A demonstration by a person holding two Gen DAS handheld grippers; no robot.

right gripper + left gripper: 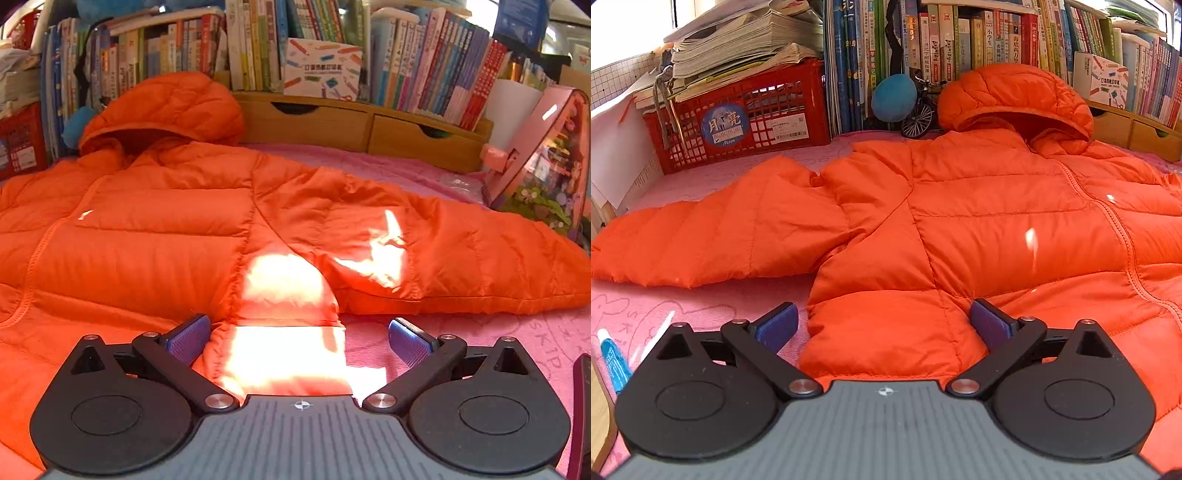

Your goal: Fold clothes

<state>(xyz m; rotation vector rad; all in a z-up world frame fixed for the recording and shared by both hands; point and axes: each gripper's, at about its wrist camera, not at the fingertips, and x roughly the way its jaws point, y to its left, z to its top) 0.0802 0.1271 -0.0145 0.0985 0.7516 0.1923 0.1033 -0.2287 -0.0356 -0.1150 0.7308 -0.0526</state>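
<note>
- The left gripper (882, 325) has its jaws spread wide and holding nothing; the near left corner of the orange jacket (979, 229) sits between them, the left pad off the cloth over the pink mat (701, 295) on the tabletop, the right pad beside or on the quilted front, and I cannot tell whether it touches.
- Ahead and to the left of those jaws the left sleeve (713, 236) lies stretched outward, well apart from the pads.
- The right gripper (299, 336) is likewise wide and empty; the jacket's (155, 229) near right corner lies between its jaws under a bright sun patch, the right pad over bare mat.
- Ahead and to the right of those jaws the right sleeve (461, 258) runs outward.
- Judged step: taking hold of the hem corners to begin folding. To do it well, each gripper should come down until one pad slides under the edge, then close on both layers together; the puffy, slick fabric is likely to slip if only the top layer is pinched.
- The jacket lies front up, zip closed, with its hood (1015, 96) pointing away from both grippers toward the books (960, 37); its long axis runs from the jaws straight ahead, sleeves crosswise.
</note>
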